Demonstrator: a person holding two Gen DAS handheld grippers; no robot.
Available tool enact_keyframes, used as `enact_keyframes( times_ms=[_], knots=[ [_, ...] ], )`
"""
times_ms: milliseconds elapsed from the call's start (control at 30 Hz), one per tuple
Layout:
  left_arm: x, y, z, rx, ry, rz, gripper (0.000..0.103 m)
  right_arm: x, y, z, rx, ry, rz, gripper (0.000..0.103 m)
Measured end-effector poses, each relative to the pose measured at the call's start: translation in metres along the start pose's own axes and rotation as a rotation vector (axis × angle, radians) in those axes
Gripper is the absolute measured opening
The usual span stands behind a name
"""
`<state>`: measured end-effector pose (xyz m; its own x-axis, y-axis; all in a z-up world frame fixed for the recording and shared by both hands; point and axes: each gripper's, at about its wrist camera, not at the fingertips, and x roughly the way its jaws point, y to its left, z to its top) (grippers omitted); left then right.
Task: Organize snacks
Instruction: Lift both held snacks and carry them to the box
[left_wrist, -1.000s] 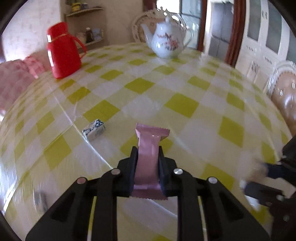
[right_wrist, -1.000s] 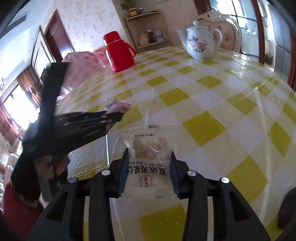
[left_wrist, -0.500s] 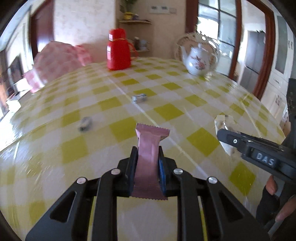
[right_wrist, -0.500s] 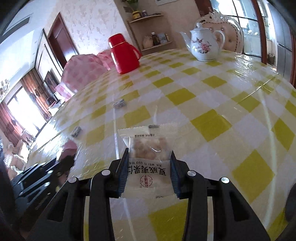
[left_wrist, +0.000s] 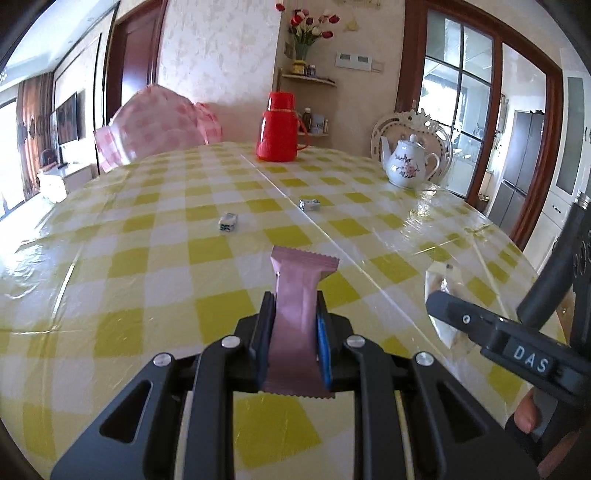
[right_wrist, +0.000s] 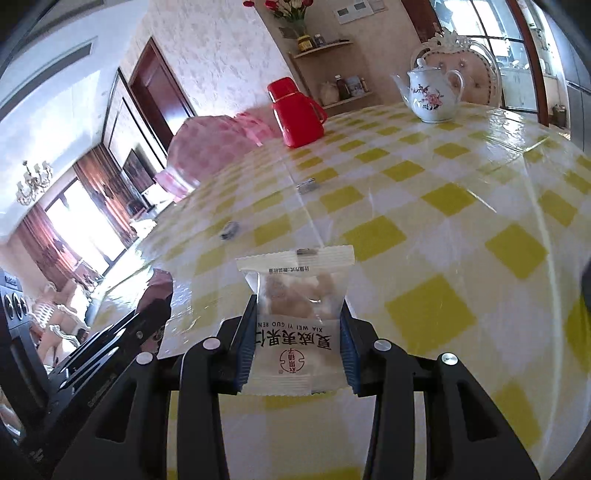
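Two tools: I have both up over the near edge of the tabletop (left_wrist: 140, 258), each with a snack in it.
Left tool (left_wrist: 294, 314): my pads are squeezed tight on the pink wrapper (left_wrist: 299, 295), which stands upright between them, its crimped top poking above the fingertips.
Right tool (right_wrist: 297, 317): partly closed, I have the pads pressed against both sides of the clear nut packet (right_wrist: 295, 306); the printed label faces my camera upside down.
Side by side: from the left wrist I see the right tool (left_wrist: 443, 302) low at the right, a fingertip of the person's hand under it; from the right wrist the left tool (right_wrist: 155, 310) sits low at the left, with the pink wrapper (right_wrist: 159, 284) showing at its tip.
Loose snacks: two small wrapped candies lie on the tabletop towards its middle, well apart, one white and green (left_wrist: 227, 222) and one silvery blue (left_wrist: 309, 204).
Far edge: a red thermos jug (left_wrist: 277, 127) stands there, and a white flowered teapot (left_wrist: 408, 166) towards the far right corner.
Beyond the tabletop: a pink checked cover (left_wrist: 155, 122) sits off the far left edge.
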<state>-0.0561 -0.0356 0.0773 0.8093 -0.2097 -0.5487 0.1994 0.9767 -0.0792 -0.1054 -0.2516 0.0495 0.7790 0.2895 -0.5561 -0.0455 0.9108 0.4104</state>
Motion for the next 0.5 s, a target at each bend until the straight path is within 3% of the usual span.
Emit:
enact_keyframes(
  times_ms=[500],
  knots=[
    [-0.061,0.022,-0.026,0.005,-0.045,0.031,0.021,-0.024,0.051,-0.042,-0.092,0.027,0.046,0.040]
  ],
)
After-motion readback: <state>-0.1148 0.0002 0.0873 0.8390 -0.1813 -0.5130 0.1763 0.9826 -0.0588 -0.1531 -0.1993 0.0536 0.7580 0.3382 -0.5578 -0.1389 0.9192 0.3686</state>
